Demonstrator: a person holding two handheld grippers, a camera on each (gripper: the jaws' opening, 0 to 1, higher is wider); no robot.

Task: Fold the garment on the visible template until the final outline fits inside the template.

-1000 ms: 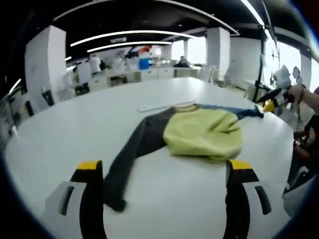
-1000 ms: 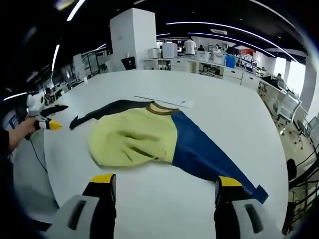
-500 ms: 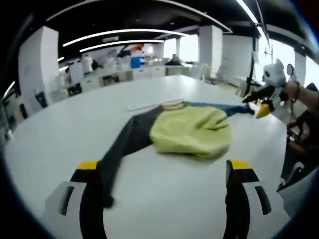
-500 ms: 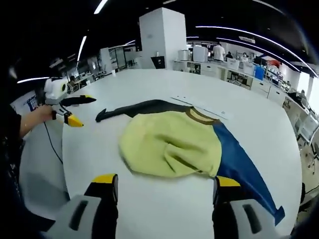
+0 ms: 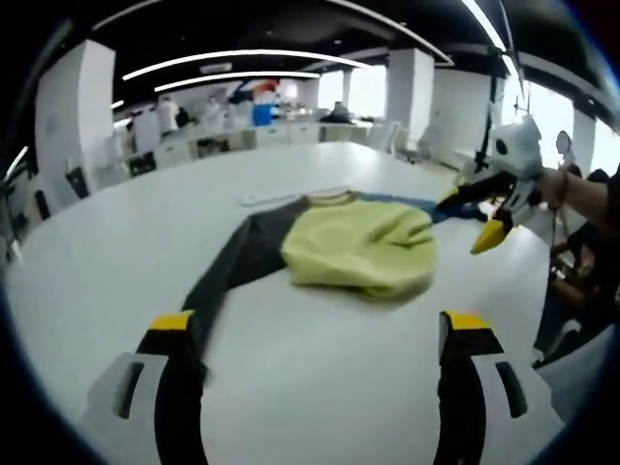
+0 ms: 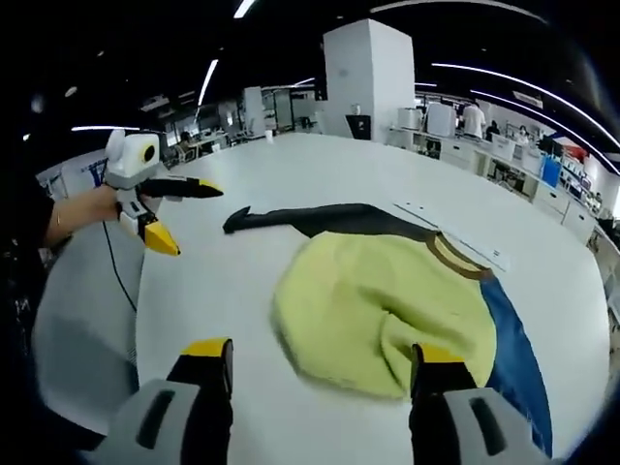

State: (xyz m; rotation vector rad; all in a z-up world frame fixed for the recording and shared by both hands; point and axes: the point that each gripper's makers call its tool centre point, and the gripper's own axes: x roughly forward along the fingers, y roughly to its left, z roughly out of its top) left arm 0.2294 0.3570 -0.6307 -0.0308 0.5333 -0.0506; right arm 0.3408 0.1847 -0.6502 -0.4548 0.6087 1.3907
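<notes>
Both grippers hang with jaws wide and empty. Ahead of the right gripper (image 6: 312,373) the garment (image 6: 387,310) lies on the white table (image 6: 242,291), its long axis running sleeve to sleeve (dark sleeve nearer the left gripper (image 5: 315,334)). No readable writing.

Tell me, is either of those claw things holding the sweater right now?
No. The left gripper and the right gripper both stand open and empty, clear of the garment lying on the table.
</notes>
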